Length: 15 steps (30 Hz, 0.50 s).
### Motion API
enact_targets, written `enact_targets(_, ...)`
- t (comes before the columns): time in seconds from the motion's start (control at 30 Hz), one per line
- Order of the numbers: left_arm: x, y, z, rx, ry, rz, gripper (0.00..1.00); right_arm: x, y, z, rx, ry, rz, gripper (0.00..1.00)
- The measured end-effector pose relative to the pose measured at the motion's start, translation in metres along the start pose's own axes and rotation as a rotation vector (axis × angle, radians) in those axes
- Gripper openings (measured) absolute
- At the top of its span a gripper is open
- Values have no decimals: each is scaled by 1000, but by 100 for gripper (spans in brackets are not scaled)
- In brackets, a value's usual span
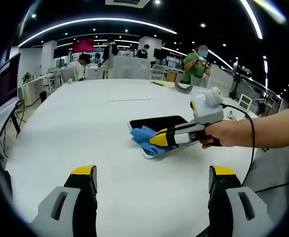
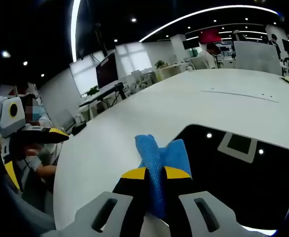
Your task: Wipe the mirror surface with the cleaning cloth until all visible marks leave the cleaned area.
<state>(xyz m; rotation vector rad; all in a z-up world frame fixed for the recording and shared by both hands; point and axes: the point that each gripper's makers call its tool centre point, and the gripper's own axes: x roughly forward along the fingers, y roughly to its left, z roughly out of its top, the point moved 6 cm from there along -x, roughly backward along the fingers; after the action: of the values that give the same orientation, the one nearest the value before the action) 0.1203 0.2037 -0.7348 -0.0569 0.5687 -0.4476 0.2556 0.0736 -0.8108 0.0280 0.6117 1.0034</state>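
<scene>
White laminate covers the big table (image 1: 85, 123), which spreads from the near edge to a far rim where an open-plan office with desks and seated people begins. No brand, label or legible writing shows on any item in either view. Wide bare tabletop lies to the left of the mirror and beyond it, so there is plenty of open room on those sides; in the left gripper view the table's right edge curves close past the person's forearm.

Next in size, the mirror (image 1: 159, 123) lies flat on the table right of centre, a dark rounded rectangle reflecting ceiling lights. In the right gripper view its glossy face (image 2: 243, 173) runs to the right, its near left corner under the cloth.

The blue cleaning cloth (image 1: 145, 138) sits bunched on the mirror's near left corner, partly spilling onto the white surface. The right gripper (image 1: 160, 138), held by a hand (image 1: 223, 134) coming in from the right, has its yellow-tipped jaws pressed together on the cloth; the right gripper view shows the fabric (image 2: 157, 163) squeezed between them.

The left gripper (image 1: 154, 173) hovers near the table's near edge, jaws spread wide apart with nothing between them, well apart from the mirror.
</scene>
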Motion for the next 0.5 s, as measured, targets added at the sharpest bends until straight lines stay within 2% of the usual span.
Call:
enact_targets(0.3,0,-2,-2,0,3,-1,95,-3,0,-3,-39,2,2,10)
enact_targets(0.5,1,-3,-1,3,5,-3,94,0,-5,-5,-46,1,-11,3)
